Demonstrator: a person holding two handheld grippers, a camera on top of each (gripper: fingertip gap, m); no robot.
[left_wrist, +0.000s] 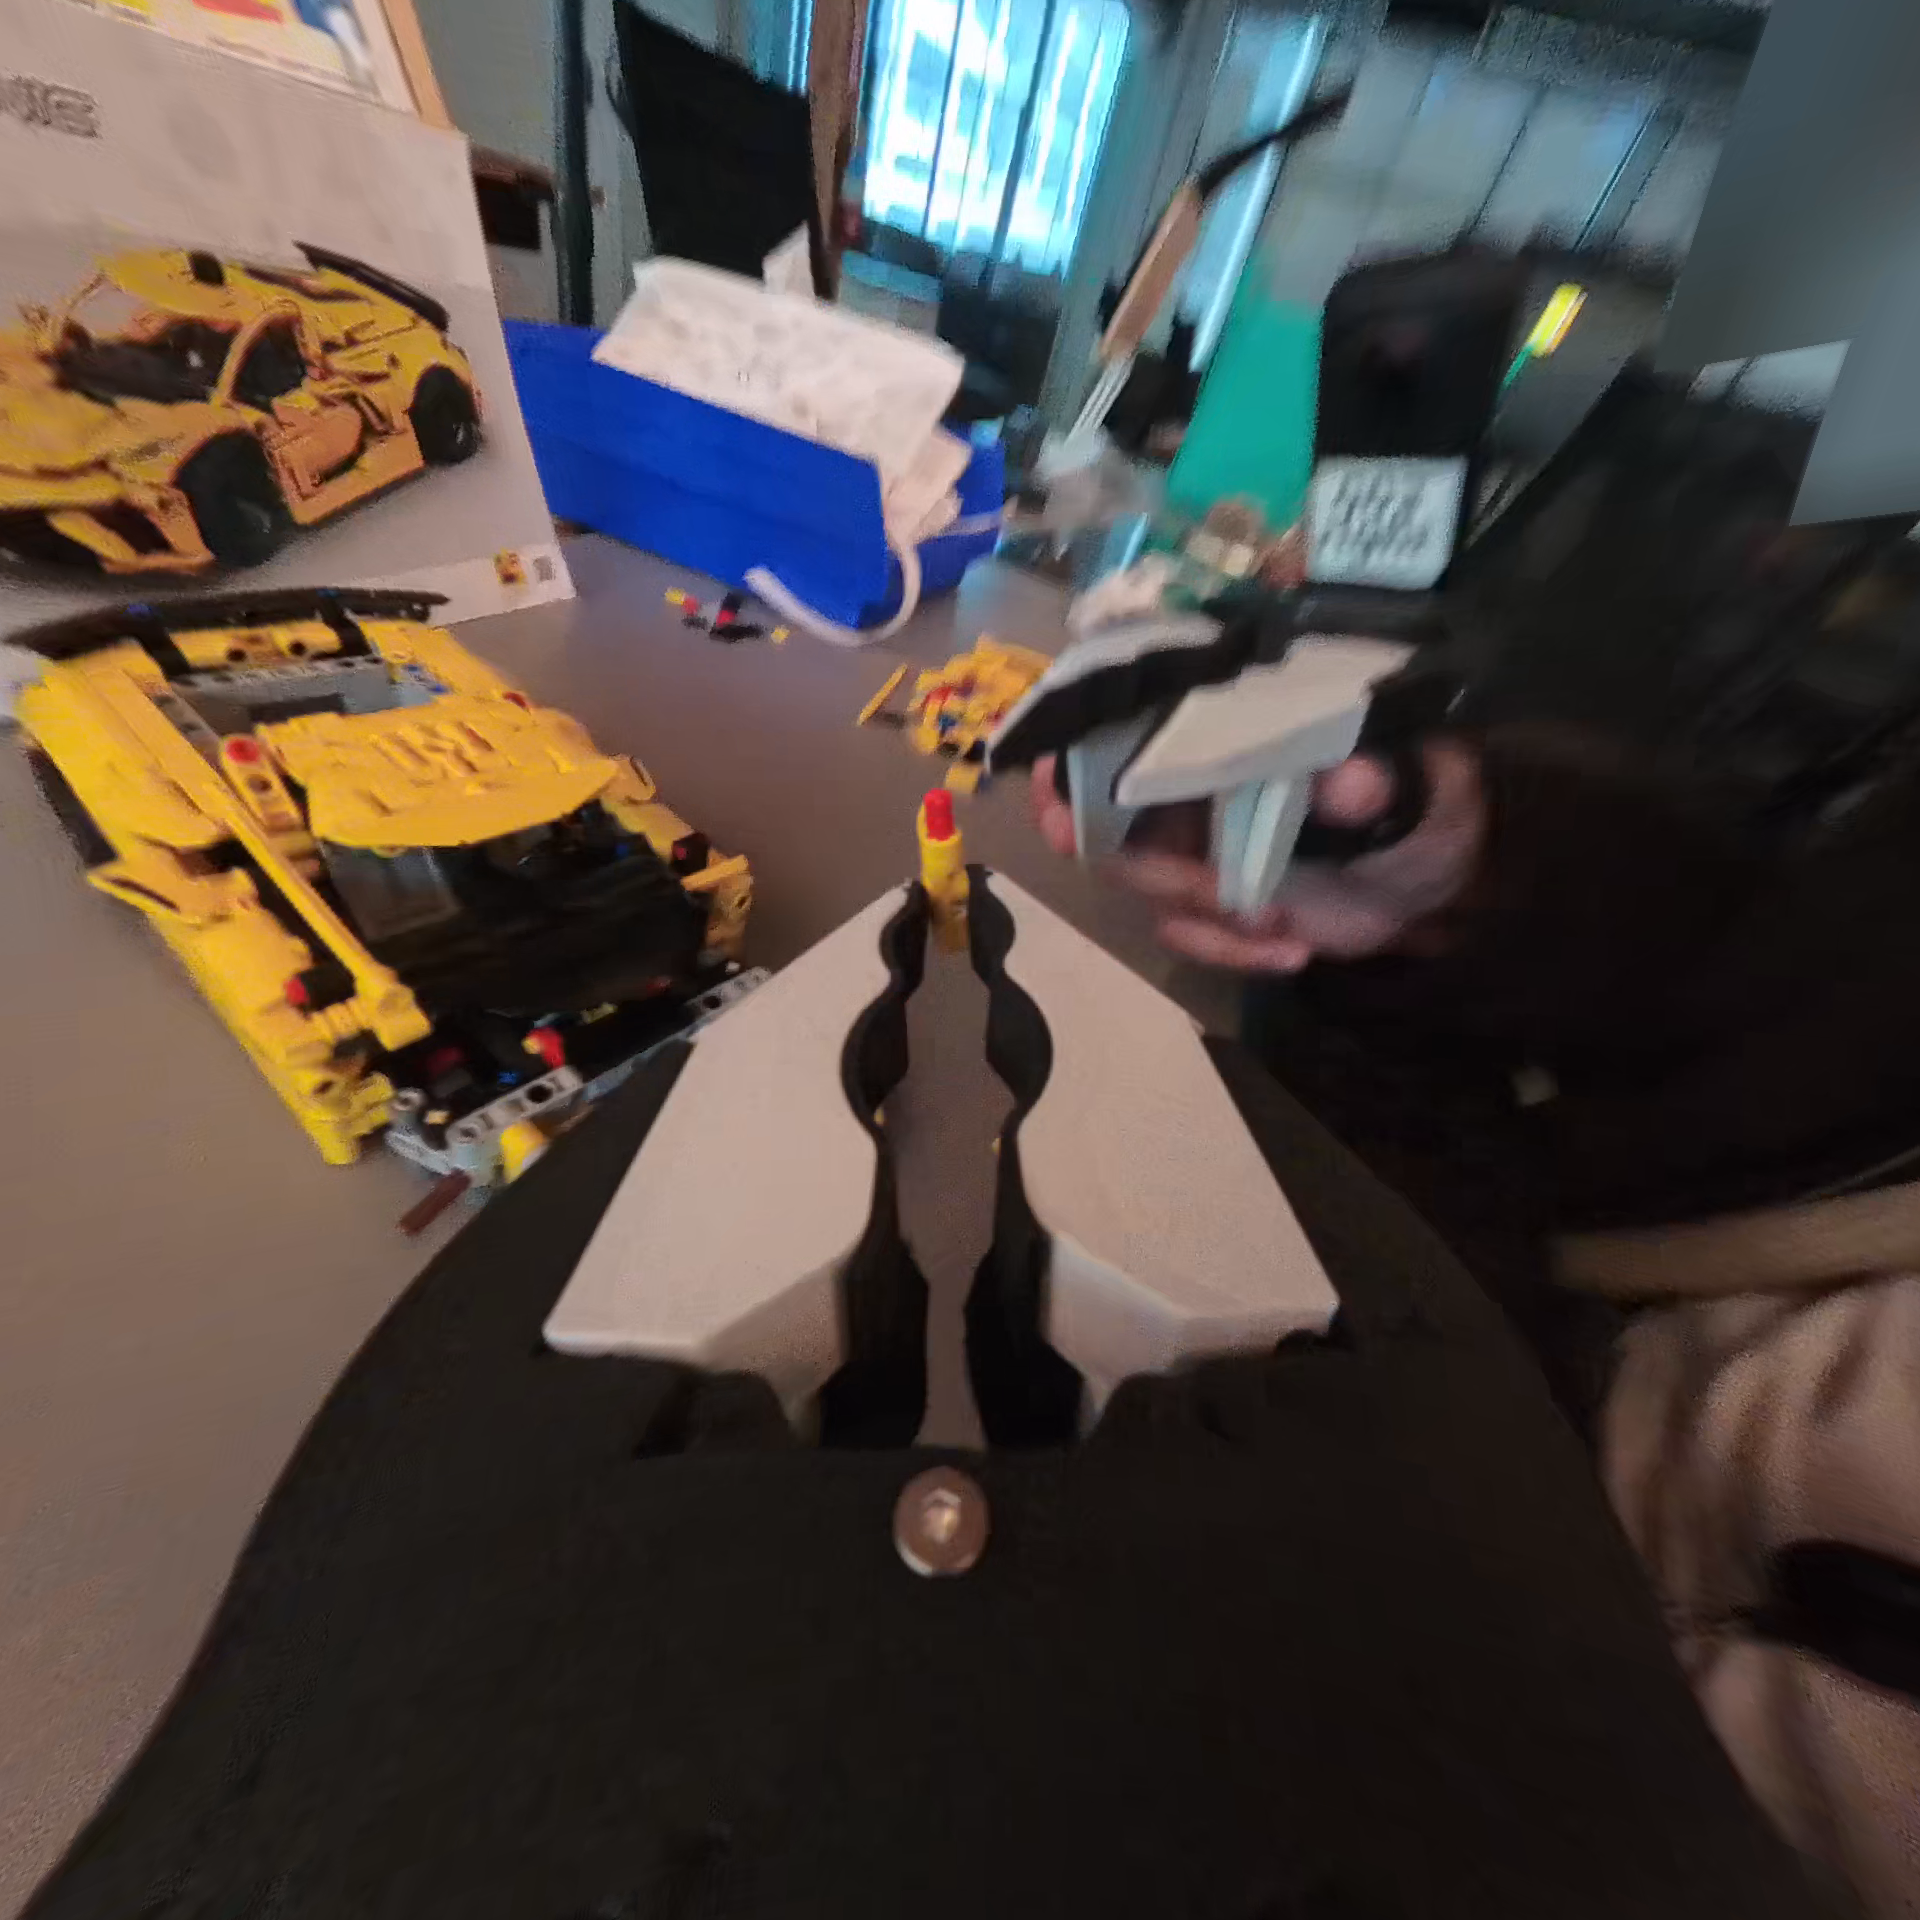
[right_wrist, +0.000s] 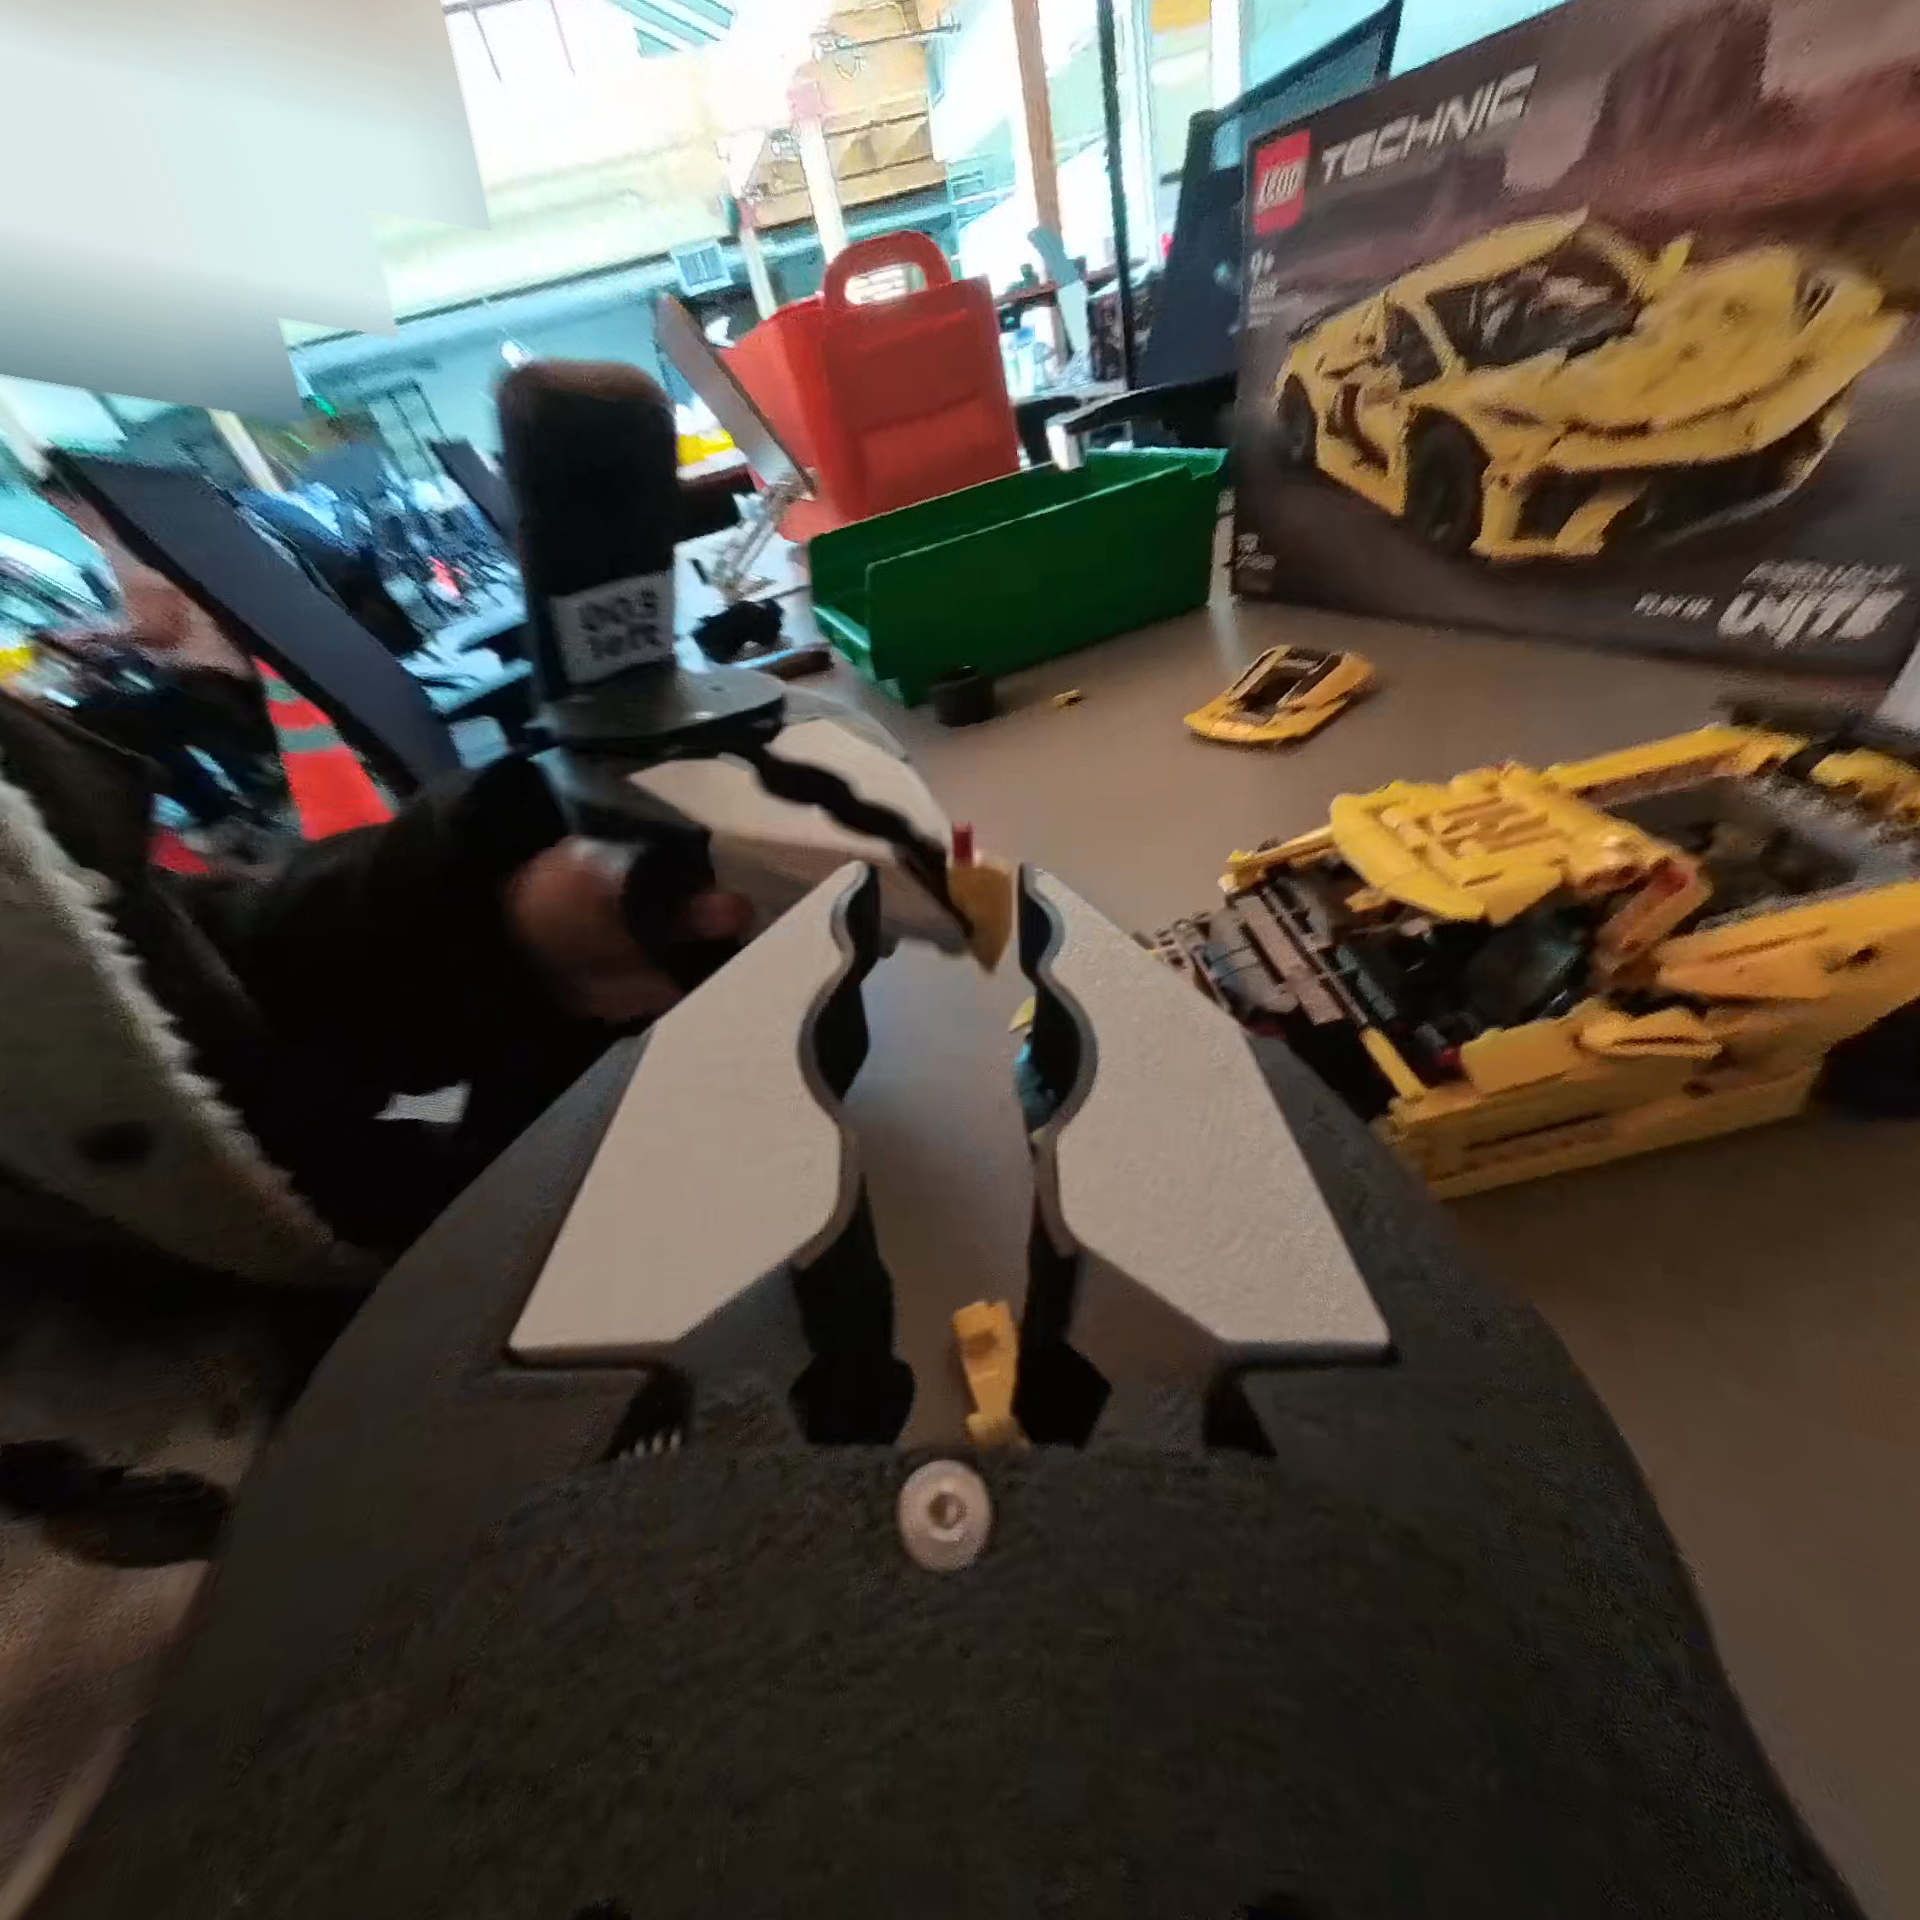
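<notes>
A small yellow piece (left_wrist: 948, 883) with a red pin on top is clamped at the tips of the left claw (left_wrist: 948, 899), its long axis upright, the red end pointing up. The right claw (right_wrist: 945, 894) is seen parted, nothing gripped, its tips just beside that piece. The half-built yellow car model (left_wrist: 353, 862) lies on the grey surface (left_wrist: 831, 748) left of the piece. Behind the car stands a printed box (right_wrist: 1579, 353) picturing a yellow car; its writing is left unquoted.
</notes>
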